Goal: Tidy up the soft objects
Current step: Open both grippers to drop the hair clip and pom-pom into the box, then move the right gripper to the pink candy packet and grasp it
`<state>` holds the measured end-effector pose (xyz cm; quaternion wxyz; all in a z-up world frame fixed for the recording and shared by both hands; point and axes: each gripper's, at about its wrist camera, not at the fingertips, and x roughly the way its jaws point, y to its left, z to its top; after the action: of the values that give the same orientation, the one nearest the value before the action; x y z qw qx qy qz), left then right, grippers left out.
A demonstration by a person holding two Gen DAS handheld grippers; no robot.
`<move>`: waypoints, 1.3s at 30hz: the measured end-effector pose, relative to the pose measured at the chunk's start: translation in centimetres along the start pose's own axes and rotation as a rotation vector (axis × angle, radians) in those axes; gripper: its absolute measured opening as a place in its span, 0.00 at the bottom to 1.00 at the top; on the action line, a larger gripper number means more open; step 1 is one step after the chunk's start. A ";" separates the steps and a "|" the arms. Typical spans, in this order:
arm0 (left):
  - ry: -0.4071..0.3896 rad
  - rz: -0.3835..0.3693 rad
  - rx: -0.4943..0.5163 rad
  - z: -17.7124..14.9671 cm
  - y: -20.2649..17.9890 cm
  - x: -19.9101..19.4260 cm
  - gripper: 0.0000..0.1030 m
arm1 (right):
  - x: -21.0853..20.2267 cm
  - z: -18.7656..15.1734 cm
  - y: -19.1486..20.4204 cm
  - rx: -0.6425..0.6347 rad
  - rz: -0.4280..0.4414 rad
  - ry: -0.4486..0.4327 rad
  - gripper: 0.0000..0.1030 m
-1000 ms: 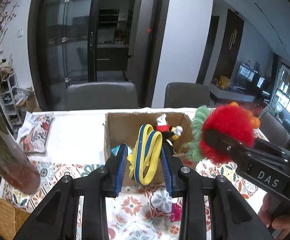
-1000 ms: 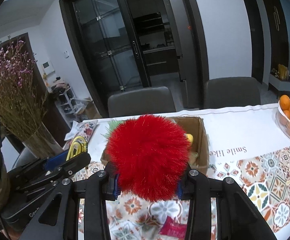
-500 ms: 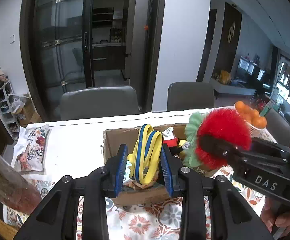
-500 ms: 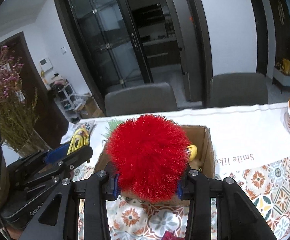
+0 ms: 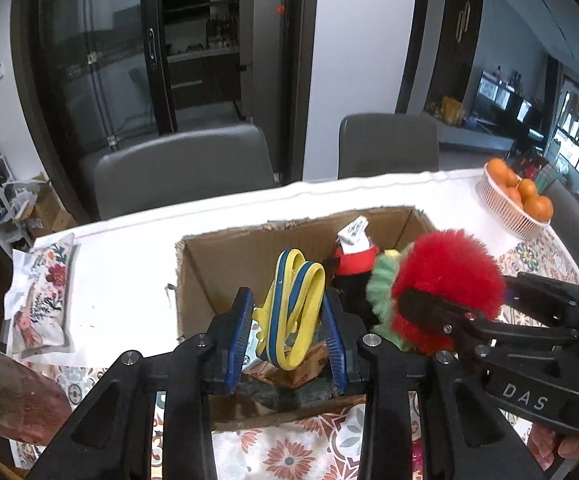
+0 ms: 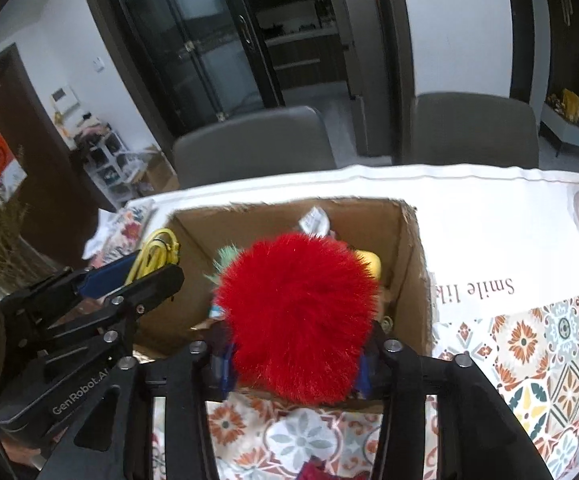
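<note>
Red pompom [image 6: 297, 320] and yellow-blue band [image 5: 291, 312] both over open cardboard box [image 5: 217, 256] on table [image 5: 129, 264]. Right gripper [image 6: 295, 368] and left gripper [image 5: 287, 340]: jaws just been opening, loosening, items still between them. Advice: spread fully over the box, lift straight up so fluff doesn't snag.

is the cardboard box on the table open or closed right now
Open. The cardboard box has no flaps over its top, and a toy shows inside.
</note>
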<state>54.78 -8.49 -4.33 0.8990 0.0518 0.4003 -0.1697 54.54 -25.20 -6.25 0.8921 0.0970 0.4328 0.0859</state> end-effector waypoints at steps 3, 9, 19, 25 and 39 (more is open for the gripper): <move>0.038 0.000 -0.003 0.1 0.0 1.5 0.53 | 0.4 0.1 -0.5 0.003 -0.041 0.005 0.65; 0.040 0.028 0.004 0.2 -0.3 2.3 0.63 | -0.5 0.7 -0.7 0.000 -0.109 -0.043 0.68; 0.010 0.090 0.009 0.1 -0.2 1.0 0.69 | -2.8 0.5 -1.3 0.016 -0.163 -0.084 0.68; -0.026 0.119 0.024 -0.8 -0.8 -1.1 0.73 | -5.1 -1.2 -1.0 0.014 -0.168 -0.115 0.68; -0.065 0.149 -0.037 -7.0 -1.3 -6.6 0.83 | -8.2 -7.0 0.8 -0.002 -0.156 -0.128 0.73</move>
<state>45.32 -6.35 -4.19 0.9225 0.0593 0.3692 -0.0962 43.93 -25.68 -4.05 0.9220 0.0674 0.3812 0.0100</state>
